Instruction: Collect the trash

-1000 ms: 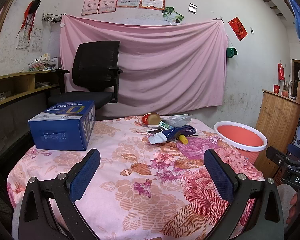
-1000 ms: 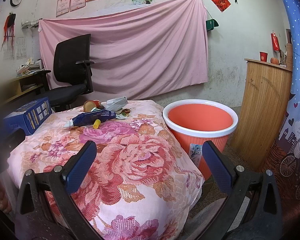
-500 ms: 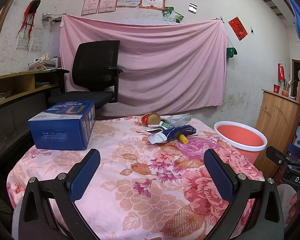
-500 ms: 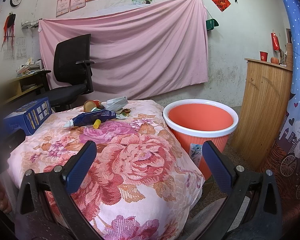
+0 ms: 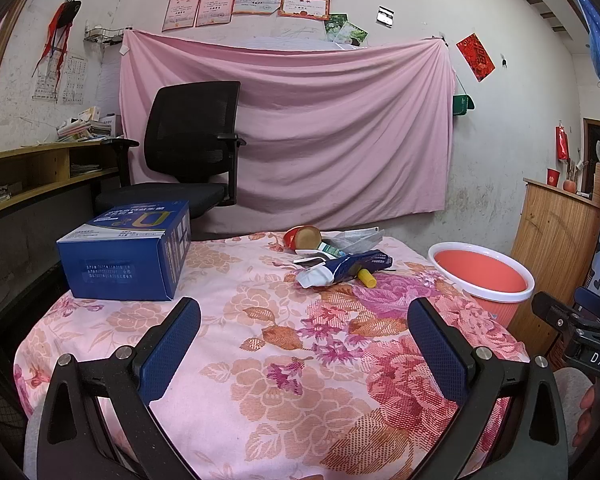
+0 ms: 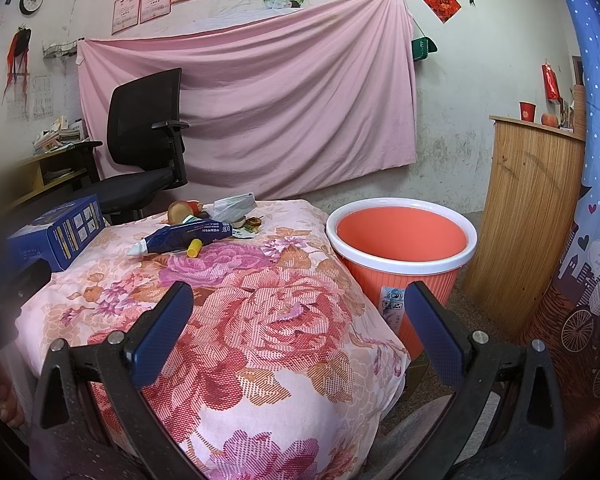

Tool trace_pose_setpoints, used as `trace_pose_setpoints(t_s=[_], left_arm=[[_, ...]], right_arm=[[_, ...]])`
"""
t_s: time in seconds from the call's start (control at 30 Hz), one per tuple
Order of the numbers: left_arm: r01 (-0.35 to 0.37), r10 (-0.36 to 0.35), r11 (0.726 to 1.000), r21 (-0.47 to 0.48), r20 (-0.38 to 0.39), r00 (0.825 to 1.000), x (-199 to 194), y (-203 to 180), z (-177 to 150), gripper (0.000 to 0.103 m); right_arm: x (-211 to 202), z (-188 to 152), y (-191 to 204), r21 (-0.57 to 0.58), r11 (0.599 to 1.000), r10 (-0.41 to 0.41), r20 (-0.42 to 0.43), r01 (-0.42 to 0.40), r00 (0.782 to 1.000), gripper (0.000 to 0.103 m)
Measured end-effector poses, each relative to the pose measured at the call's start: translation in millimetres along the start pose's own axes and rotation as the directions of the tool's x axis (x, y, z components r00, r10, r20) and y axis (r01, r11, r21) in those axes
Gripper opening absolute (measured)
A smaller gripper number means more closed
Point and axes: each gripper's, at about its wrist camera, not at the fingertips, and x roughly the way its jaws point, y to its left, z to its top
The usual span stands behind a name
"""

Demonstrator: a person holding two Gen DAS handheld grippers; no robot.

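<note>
Judging progress: nothing collected yet; left tongs (image 5: 304,334) and right tongs (image 6: 298,320) both spread wide, holding nothing; trash pile (image 5: 336,254) sits untouched at far edge of surface (image 5: 228,360); orange bin (image 6: 400,240) beside it looks empty; all pickups remain.

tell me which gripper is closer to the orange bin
Right. The right gripper hangs open at the table corner with the orange bin just ahead, right of centre. The left gripper, also open, sits further left; the bin lies off to its right.

Pink floral tablecloth (image 5: 260,360), blue box (image 5: 124,256), orange white-rimmed bin (image 6: 400,240), pink sheet (image 5: 320,128).
</note>
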Motion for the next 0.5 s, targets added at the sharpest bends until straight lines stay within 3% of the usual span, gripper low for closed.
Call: trace_pose_setpoints(t_s=[0.5], left_arm=[[-0.016, 0.016, 1.0, -0.002, 0.02, 1.0, -1, 3, 15, 0.102]], right_arm=[[0, 9, 2, 0.023, 0.999, 0.022, 0.012, -0.022, 1.0, 0.103]])
